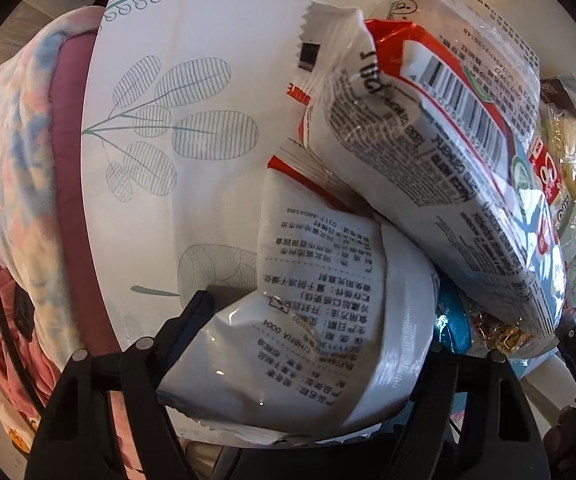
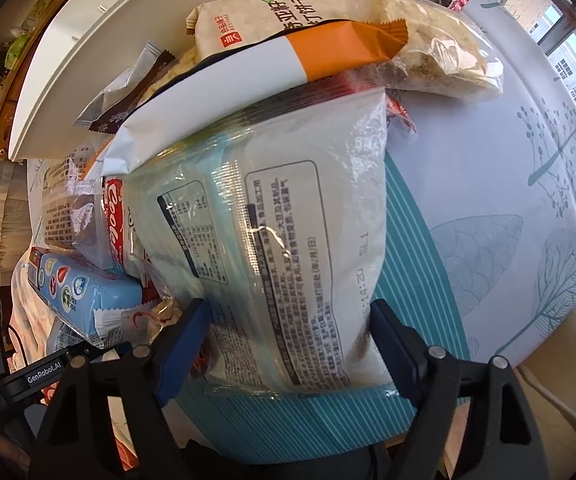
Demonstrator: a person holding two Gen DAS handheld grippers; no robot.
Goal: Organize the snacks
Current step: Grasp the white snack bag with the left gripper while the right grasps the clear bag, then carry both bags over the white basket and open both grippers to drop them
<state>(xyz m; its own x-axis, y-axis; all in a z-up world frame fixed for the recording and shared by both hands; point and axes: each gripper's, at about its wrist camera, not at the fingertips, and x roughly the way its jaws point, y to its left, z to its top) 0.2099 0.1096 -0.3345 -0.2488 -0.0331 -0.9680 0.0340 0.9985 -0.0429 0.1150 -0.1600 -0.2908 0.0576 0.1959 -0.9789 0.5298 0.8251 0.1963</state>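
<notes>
- My left gripper (image 1: 304, 344) straddles a white packet (image 1: 288, 320) on the table (image 1: 208, 80); pads look pressed in, gripping it to lift
- My right gripper (image 2: 288, 332) brackets a pale bag (image 2: 280, 248); grip unclear; pile alongside awaits sorting

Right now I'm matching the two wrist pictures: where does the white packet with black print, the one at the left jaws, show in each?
Left wrist: white packet at bottom centre, between the jaws of the left gripper.
Right wrist: not clearly in it.
Shared landmark: the leaf-print tablecloth, which fills the right side of the right wrist view.
</notes>
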